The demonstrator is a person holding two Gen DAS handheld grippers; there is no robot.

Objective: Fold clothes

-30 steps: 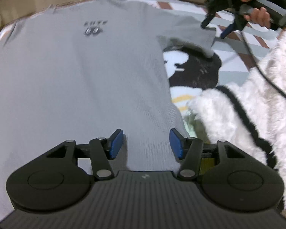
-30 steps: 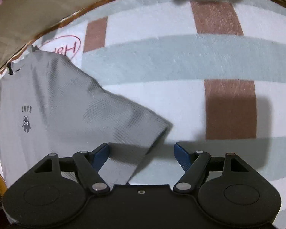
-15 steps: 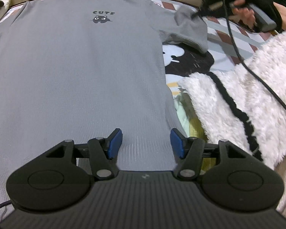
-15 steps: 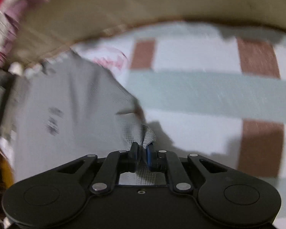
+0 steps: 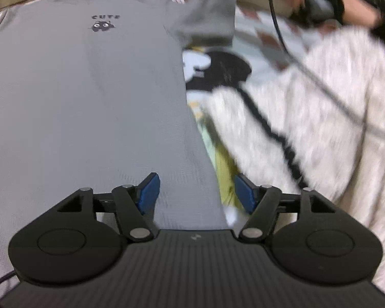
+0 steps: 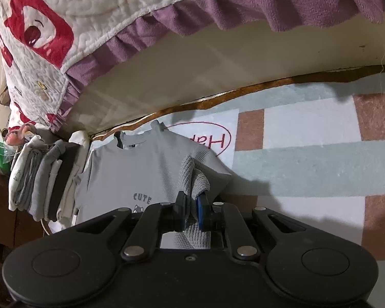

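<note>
The grey T-shirt (image 5: pixel 89 97) lies flat across the left of the left wrist frame. At lower centre, the left gripper (image 5: pixel 196 196) is opening over its hem, pinching nothing. The right gripper (image 6: pixel 191 211) clamps the lifted sleeve (image 6: pixel 192 177).

We see a grey shirt (image 5: pixel 95 107) of matt, finely ribbed knit cloth; its sleeve (image 6: pixel 192 177) at 12 o'clock of the right gripper (image 6: pixel 191 211) shows a coarse waffle weave. Both grippers are matt black plastic with blue rubbery pads (image 5: pixel 149 192) and dull metal pivot pins (image 5: pixel 138 232). At 3 o'clock of the shirt lies a shaggy white fleece (image 5: pixel 320 118). The checked mat (image 6: pixel 308 159) looks soft and napped. The quilt (image 6: pixel 64 12) is stitched plush with a purple velvety frill.
</note>
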